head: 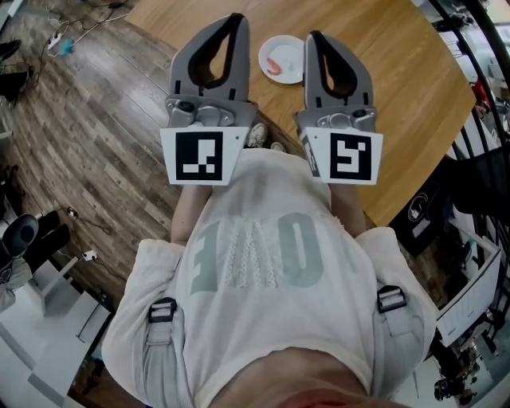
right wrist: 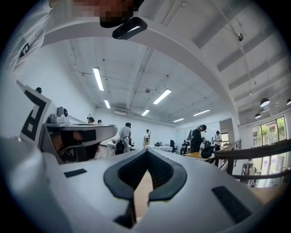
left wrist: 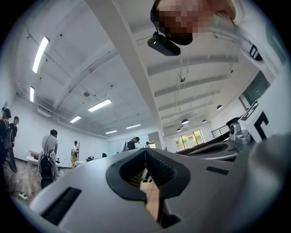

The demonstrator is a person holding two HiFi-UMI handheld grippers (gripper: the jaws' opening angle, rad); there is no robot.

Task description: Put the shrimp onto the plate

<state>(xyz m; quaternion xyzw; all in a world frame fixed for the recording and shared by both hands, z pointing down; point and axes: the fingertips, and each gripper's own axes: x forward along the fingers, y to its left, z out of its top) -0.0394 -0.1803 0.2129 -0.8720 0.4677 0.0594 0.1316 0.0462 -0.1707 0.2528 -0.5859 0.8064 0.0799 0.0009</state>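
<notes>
While left gripper (head: pixel 235 17) and right gripper (head: pixel 313 36) hold fingers (head: pixel 185 56) closed, empty, shrimp (head: pixel 279 64) on plate (head: pixel 292 43), between their tips.

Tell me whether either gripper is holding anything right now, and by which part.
Nothing is held. The left gripper and the right gripper are both shut and empty; the shrimp lies on the plate.
</notes>
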